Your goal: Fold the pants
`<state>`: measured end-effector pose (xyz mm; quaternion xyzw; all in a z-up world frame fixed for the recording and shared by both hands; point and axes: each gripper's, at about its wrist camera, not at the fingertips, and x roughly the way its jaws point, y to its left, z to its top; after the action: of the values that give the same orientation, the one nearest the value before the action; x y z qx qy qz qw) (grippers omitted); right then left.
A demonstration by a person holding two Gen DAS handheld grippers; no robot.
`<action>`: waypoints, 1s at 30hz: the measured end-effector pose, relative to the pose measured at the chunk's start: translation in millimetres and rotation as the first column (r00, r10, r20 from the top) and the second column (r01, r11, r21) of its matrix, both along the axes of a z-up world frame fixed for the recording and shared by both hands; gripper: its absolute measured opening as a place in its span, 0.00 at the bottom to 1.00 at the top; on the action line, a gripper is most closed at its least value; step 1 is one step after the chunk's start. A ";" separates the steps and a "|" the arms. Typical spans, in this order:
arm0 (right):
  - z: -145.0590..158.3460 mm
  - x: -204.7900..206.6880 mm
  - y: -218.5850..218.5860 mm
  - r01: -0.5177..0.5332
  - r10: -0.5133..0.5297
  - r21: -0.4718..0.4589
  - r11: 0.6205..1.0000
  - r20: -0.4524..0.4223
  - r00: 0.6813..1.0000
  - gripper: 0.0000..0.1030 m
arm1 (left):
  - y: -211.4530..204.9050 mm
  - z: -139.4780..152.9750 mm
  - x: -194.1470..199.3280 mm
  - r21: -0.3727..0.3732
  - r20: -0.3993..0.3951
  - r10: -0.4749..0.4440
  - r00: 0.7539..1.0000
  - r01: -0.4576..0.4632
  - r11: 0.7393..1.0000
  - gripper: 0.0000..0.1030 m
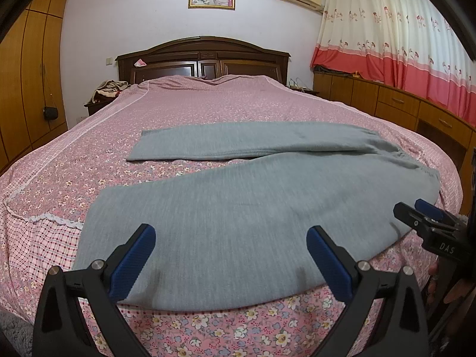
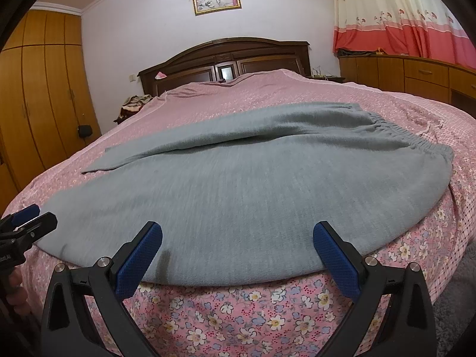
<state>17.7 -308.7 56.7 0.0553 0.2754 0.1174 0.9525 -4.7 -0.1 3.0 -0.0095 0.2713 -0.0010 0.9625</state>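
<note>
Folding isn't begun: both the left gripper [image 1: 230,238] and right gripper [image 2: 238,235] are hovering wide open, empty, over the grey pants [image 1: 253,208]; next, pinching the six-o'clock hem.

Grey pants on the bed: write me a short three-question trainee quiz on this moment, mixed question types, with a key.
1. True or false: the left gripper is clamped on the grey pants.
2. Toward which side of both views does the elastic waistband lie? A) left B) right C) hidden
3. Fill in: the two legs lie spread apart on the floral ____, not yet folded together.

Key: 1 false, its jaws stand open over the near leg, as do the right gripper's; 2 B; 3 bedspread.
</note>
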 end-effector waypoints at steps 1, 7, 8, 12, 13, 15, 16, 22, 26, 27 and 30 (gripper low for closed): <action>-0.4 0.2 0.1 0.000 0.000 0.000 1.000 0.000 1.000 1.00 | -0.3 0.0 0.0 0.001 -0.001 0.000 1.000 0.000 1.000 1.00; -0.9 0.7 0.5 0.000 0.000 -0.001 1.000 0.000 1.000 1.00 | -0.9 0.2 0.0 0.001 0.000 0.001 1.000 -0.001 1.000 1.00; -0.8 0.8 0.4 -0.001 0.001 0.000 1.000 0.000 1.000 1.00 | -1.3 0.2 0.5 0.002 -0.001 0.000 1.000 0.000 1.000 1.00; -1.1 0.9 1.1 -0.003 0.003 -0.001 1.000 0.001 1.000 1.00 | -1.1 0.7 0.3 0.000 0.001 0.000 1.000 0.000 1.000 1.00; -1.4 1.2 1.2 -0.003 0.003 -0.001 1.000 0.002 1.000 1.00 | -1.2 1.0 0.1 -0.001 0.003 0.000 1.000 0.000 1.000 1.00; -1.5 1.1 1.4 -0.004 0.004 -0.002 1.000 0.002 1.000 1.00 | -0.7 1.3 -0.7 -0.002 0.004 0.000 1.000 0.000 1.000 1.00; -1.5 1.1 1.4 -0.003 0.003 -0.002 1.000 0.002 1.000 1.00 | -0.8 1.3 -0.6 -0.002 0.004 0.000 1.000 0.000 1.000 1.00; -1.5 1.1 1.7 -0.004 0.004 -0.002 1.000 0.002 1.000 1.00 | -0.8 2.8 -1.7 0.000 0.004 0.000 1.000 0.000 1.000 1.00; -1.7 1.3 1.9 -0.003 0.003 -0.003 1.000 0.002 1.000 1.00 | -1.1 3.4 -1.5 -0.002 0.001 0.001 1.000 -0.001 1.000 1.00; -1.5 1.1 1.7 -0.003 0.003 -0.003 1.000 0.002 1.000 1.00 | -1.0 3.4 -1.5 -0.001 0.001 0.001 1.000 -0.001 1.000 1.00; -1.5 1.1 2.7 -0.004 0.004 -0.005 1.000 0.002 1.000 1.00 | -0.8 3.5 -1.4 -0.002 0.001 0.001 1.000 -0.001 1.000 1.00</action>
<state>18.7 -306.0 55.2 0.0523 0.2749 0.1188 0.9527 -6.0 -0.9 6.4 -0.0104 0.2709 -0.0007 0.9625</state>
